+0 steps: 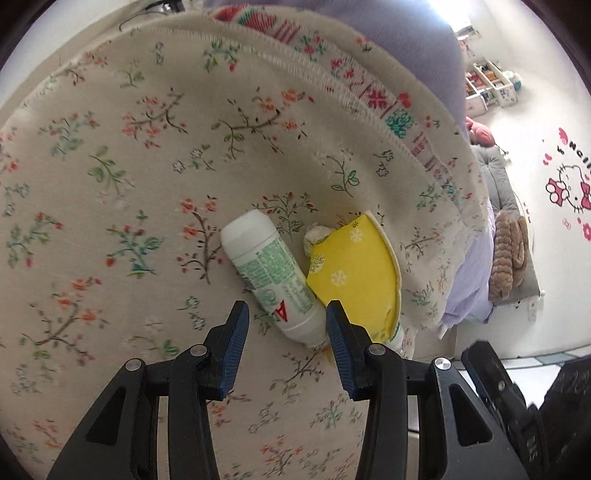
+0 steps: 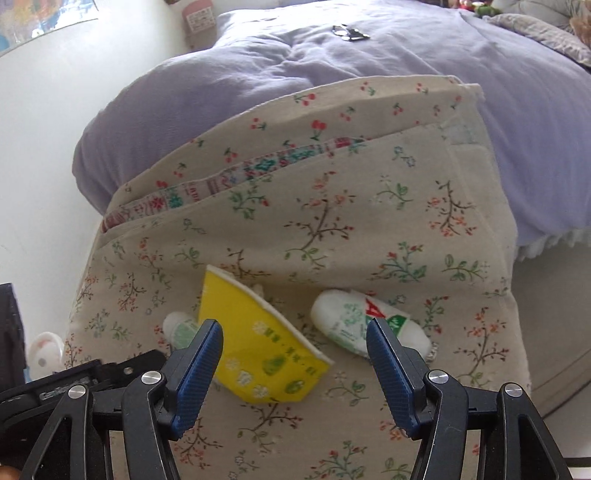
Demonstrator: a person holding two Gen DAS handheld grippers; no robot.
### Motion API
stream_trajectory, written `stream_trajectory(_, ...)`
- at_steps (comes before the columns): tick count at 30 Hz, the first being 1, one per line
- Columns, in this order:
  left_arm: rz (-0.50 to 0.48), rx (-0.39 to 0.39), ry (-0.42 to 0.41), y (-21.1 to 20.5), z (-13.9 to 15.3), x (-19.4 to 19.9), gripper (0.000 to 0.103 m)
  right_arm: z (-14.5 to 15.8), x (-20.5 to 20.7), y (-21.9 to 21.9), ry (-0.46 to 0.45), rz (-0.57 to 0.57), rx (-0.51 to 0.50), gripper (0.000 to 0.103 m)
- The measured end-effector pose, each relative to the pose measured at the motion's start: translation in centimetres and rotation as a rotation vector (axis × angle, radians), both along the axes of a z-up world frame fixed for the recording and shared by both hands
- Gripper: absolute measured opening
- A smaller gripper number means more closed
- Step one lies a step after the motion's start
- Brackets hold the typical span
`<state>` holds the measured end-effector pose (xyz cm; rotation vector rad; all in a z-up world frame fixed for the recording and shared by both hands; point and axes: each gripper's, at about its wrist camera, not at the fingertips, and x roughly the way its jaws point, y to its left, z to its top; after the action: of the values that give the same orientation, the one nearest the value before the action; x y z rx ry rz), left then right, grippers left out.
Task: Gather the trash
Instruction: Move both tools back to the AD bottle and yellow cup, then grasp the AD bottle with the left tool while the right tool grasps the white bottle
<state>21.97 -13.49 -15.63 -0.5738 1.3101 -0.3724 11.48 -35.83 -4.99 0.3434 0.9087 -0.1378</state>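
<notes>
A white bottle with green print (image 1: 273, 280) lies on its side on the floral cloth (image 1: 129, 184). A flattened yellow paper cup (image 1: 356, 273) lies against it, with a crumpled tissue (image 1: 316, 236) at its far edge. My left gripper (image 1: 288, 321) is open, its fingertips either side of the bottle's lower end. In the right wrist view the yellow cup (image 2: 258, 343) lies between my open right gripper's (image 2: 295, 332) fingers, the white bottle (image 2: 365, 325) is to its right, and a second small white bottle (image 2: 181, 328) peeks out on its left.
The floral cloth (image 2: 369, 221) covers a raised surface beside a bed with a lilac duvet (image 2: 332, 55). The cloth's right edge drops off to the floor (image 1: 535, 354). A black device (image 2: 74, 376) sits at the lower left. Scissors (image 2: 349, 31) lie on the duvet.
</notes>
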Motion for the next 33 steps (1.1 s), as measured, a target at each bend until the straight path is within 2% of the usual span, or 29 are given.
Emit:
stream_trajectory(9, 0.001, 0.077, -0.007, -2.9, -1.9, 1.6, 0.043, -1.6, 0.6, -2.7, 0.031, -0.023, -0.006, 0.069)
stream_trajectory(13, -0.023, 0.117, -0.047, -4.1, -1.8, 1.6, 0.044, -2.5, 1.3, -3.9, 0.056, -0.021, 0.006, 0.069)
stream_trajectory(18, -0.080, 0.233, -0.132, -5.3, -0.8, 2.0, 0.042, -4.6, 2.2, -5.3, 0.120, -0.039, -0.036, 0.069)
stream_trajectory(23, -0.111, 0.290, -0.122, -4.4, -0.3, 2.4, 0.039, -7.2, 2.8, -6.9, 0.188, -0.054, -0.008, 0.069)
stream_trajectory(28, -0.136, 0.369, -0.146, -2.3, 0.2, 2.5, 0.037, -8.4, 3.5, -7.9, 0.194, -0.056, 0.036, 0.069)
stream_trajectory(33, -0.166, 0.403, -0.166, 0.3, 0.8, 2.2, 0.036, -10.2, 4.5, -6.9, 0.234, 0.008, 0.045, 0.069)
